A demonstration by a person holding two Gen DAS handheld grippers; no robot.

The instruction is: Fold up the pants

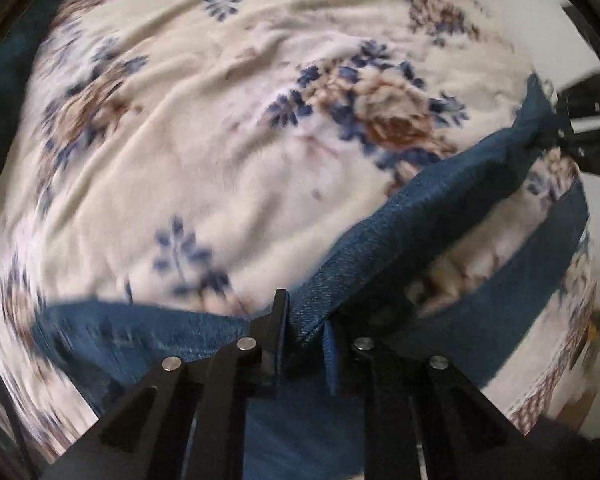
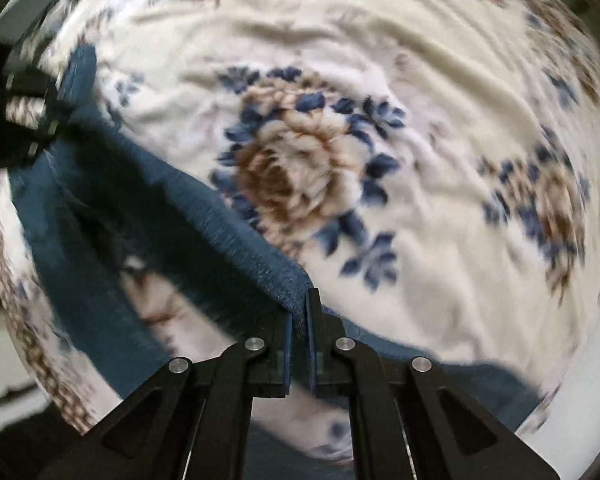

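Both hand-held grippers, left [image 1: 300, 332] and right [image 2: 299, 320], are clamped on one edge of the blue pants [image 1: 432, 208], stretched in the air between them above the flowered bed blanket [image 1: 204, 152]. Risk: thin pinches (everything's blurred with motion) could slip, dropping the cloth crooked.

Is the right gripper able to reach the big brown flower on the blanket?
Probably yes: the brown flower lies uncovered ahead, but the right gripper is shut on the blue denim pants.
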